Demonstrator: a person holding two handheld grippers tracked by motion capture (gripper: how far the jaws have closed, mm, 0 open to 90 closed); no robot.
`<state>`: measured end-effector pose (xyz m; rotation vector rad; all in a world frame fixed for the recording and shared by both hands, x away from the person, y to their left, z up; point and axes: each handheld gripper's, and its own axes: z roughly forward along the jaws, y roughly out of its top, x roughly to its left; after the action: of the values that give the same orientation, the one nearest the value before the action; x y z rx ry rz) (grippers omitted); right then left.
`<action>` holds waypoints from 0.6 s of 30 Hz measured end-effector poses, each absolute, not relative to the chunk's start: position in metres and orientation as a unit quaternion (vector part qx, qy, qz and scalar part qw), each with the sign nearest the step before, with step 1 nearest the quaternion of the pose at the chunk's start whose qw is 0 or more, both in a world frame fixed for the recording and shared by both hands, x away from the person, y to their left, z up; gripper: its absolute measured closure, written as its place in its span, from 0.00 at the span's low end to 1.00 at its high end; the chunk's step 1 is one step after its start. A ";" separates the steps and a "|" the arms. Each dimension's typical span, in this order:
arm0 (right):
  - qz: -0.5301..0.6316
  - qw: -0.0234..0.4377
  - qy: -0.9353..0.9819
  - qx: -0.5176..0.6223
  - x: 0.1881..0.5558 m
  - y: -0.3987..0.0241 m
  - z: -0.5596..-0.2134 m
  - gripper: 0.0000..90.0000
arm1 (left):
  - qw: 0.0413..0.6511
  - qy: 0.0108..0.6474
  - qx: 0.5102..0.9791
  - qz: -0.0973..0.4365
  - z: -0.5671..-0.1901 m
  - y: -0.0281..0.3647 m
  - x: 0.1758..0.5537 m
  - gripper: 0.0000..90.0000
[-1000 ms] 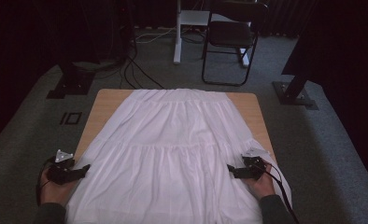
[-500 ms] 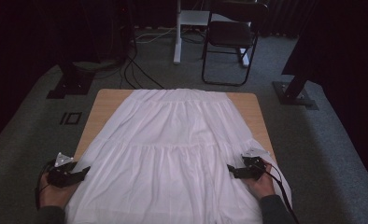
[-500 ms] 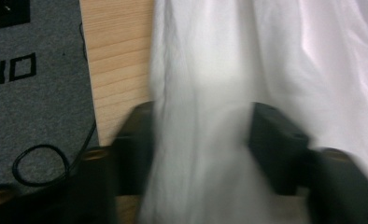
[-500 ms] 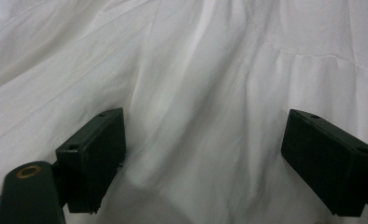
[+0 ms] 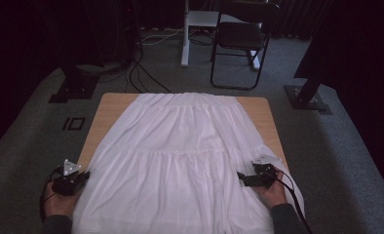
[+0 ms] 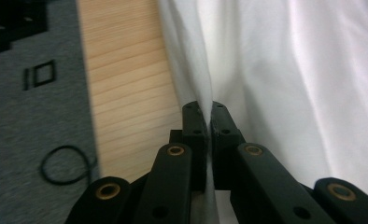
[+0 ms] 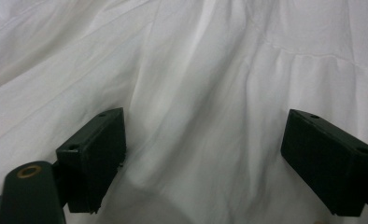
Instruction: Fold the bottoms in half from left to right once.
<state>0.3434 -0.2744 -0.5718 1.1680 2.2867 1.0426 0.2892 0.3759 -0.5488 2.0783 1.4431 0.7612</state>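
Observation:
A white tiered skirt (image 5: 180, 146) lies spread flat on a wooden table (image 5: 102, 117), waistband at the far end. At the near left, my left gripper (image 5: 83, 178) has just been closing and is now shut on the skirt's left edge. In the left gripper view the jaws (image 6: 208, 109) meet with a fold of white cloth (image 6: 289, 93) pinched between them. My right gripper (image 5: 241, 178) rests on the skirt's near right side, pointing inward. Its jaws stand wide open (image 7: 215, 135) over the wrinkled fabric (image 7: 196, 60), gripping nothing.
Grey carpet surrounds the table. A black chair (image 5: 243, 39) and a white desk leg (image 5: 185, 39) stand beyond the far edge, with cables (image 5: 141, 73) on the floor. Black stand bases (image 5: 75, 87) (image 5: 307, 97) sit at both far corners. A square mark (image 5: 74, 123) is on the carpet at left.
The left gripper's jaws, apart a second ago, have closed on the skirt's left edge. The right gripper and hand have not moved.

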 end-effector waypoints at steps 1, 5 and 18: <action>0.370 0.184 0.811 0.414 0.343 -0.274 -0.572 0.15 | 0.239 0.530 0.762 0.285 -0.548 0.377 0.289 0.98; 0.369 0.184 0.811 0.414 0.343 -0.274 -0.572 0.15 | 0.223 0.534 0.757 0.303 -0.545 0.380 0.290 0.98; 0.374 0.182 0.812 0.411 0.338 -0.271 -0.572 0.19 | 0.176 0.597 0.699 0.353 -0.528 0.425 0.294 0.99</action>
<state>0.3375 -0.2715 -0.5717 1.1592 2.2912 1.0549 0.2937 0.4249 -0.5284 1.9793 1.6894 0.9995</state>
